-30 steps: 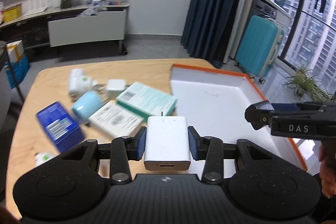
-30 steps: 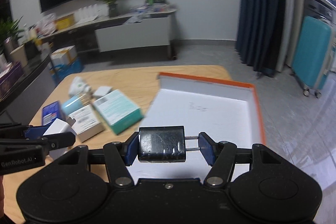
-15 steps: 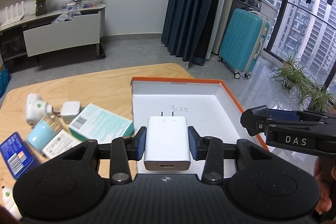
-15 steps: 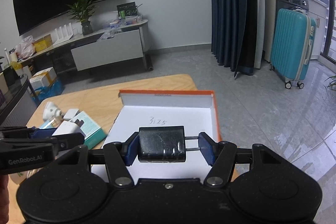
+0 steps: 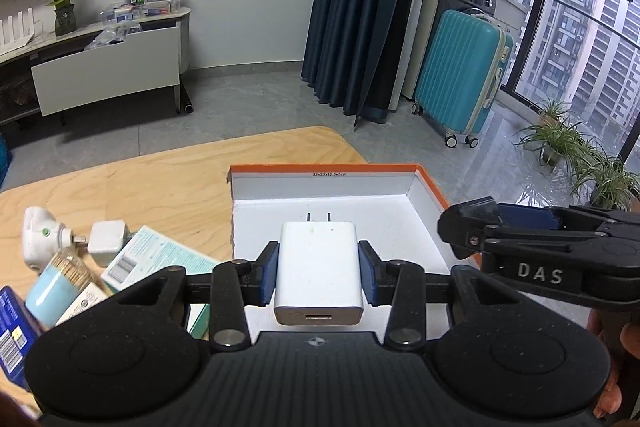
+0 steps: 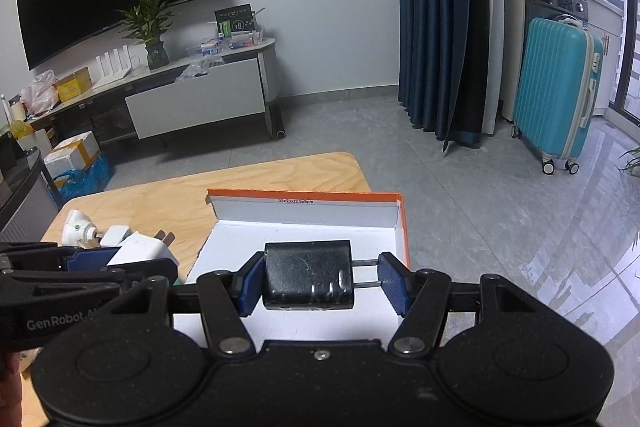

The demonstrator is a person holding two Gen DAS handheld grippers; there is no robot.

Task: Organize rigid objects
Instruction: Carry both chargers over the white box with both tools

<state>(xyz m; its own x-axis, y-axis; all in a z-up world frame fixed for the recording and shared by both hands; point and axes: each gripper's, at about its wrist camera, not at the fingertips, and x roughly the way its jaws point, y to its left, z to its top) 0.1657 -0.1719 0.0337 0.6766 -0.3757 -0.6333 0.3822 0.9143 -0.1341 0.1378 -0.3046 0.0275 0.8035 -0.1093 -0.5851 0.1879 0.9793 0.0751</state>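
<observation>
Left hand-held gripper (image 5: 319, 273): clamped on the white USB charger (image 5: 319, 267), blue pads square on its two flat sides, prongs aimed forward, port facing the camera.
Right hand-held gripper (image 6: 320, 281): closed on the black plug adapter (image 6: 308, 275); one pad meets the body, the other bears on the prong tips, so it is a lopsided hold.
Where they are: both hang over the near part of the orange-edged white box (image 5: 430, 187), not yet set down.
Handling, white charger: stiff, light, glossy shell; likely slippery, so the flat sides are the right place to pinch.
Handling, black adapter: hard and smooth; gripped through thin prongs, it could pivot, and a body-side hold would be steadier.
Box: looks empty, its walls low.
Table (image 5: 160, 179): bare wood beyond the box.
Left pile: teal-and-white carton (image 5: 156, 259), small white cube plug (image 5: 106, 237), pale blue toothpick jar (image 5: 60, 279), white night-light (image 5: 38, 235), all rigid and waiting.
</observation>
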